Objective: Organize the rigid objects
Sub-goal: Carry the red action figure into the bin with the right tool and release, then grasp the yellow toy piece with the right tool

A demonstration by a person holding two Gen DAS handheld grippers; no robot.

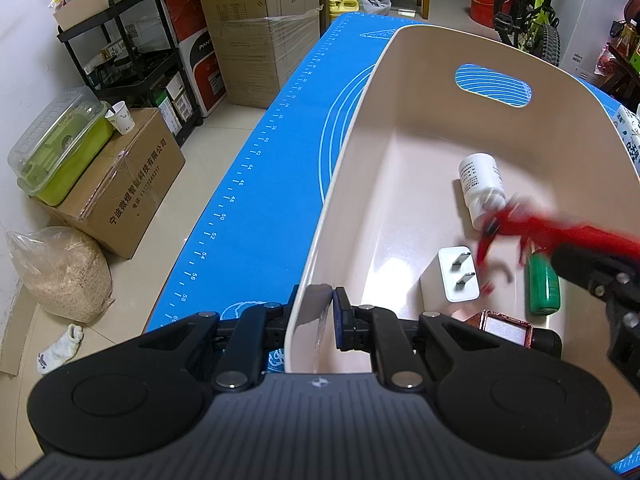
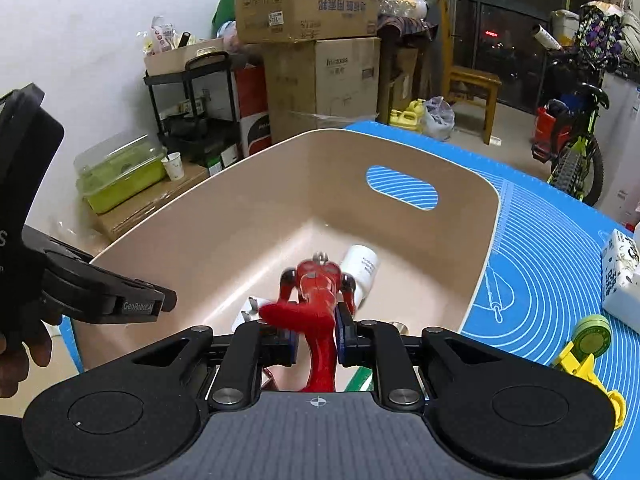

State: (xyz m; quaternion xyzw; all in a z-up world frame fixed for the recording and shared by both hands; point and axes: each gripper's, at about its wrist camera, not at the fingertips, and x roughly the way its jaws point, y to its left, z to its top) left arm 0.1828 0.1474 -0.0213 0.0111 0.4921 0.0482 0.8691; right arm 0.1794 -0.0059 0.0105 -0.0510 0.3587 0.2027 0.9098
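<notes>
The left claw (image 1: 333, 312) is clenching the near wall of the beige bin (image 1: 348, 152), one pad outside and one inside, right at the rim. The right claw (image 2: 318, 336) is grasping a red toy figure (image 2: 318, 296) by its lower part, holding it over the inside of the bin with the head pointing away; in the left wrist view the figure is showing only as a red blur.

The bin is sitting on the blue mat (image 1: 260, 168) that is covering the surface. Inside it, near the left claw, a small reddish box with a pale top (image 1: 505, 328) is lying on the bottom. Just beyond it a white plug adapter (image 1: 458, 274) is lying with its two prongs facing up, and to its right a green bottle (image 1: 541, 286) is lying on its side. Farther in, a white bottle (image 1: 482, 186) is lying on its side, its cap end partly hidden behind the figure. An oval handle slot (image 1: 493, 85) is opening through the far wall.

Outside the bin, on the mat to the right, a yellow and green tool (image 2: 588, 340) is lying near the right claw, and a white printed packet (image 2: 620, 276) is sitting just beyond it.
</notes>
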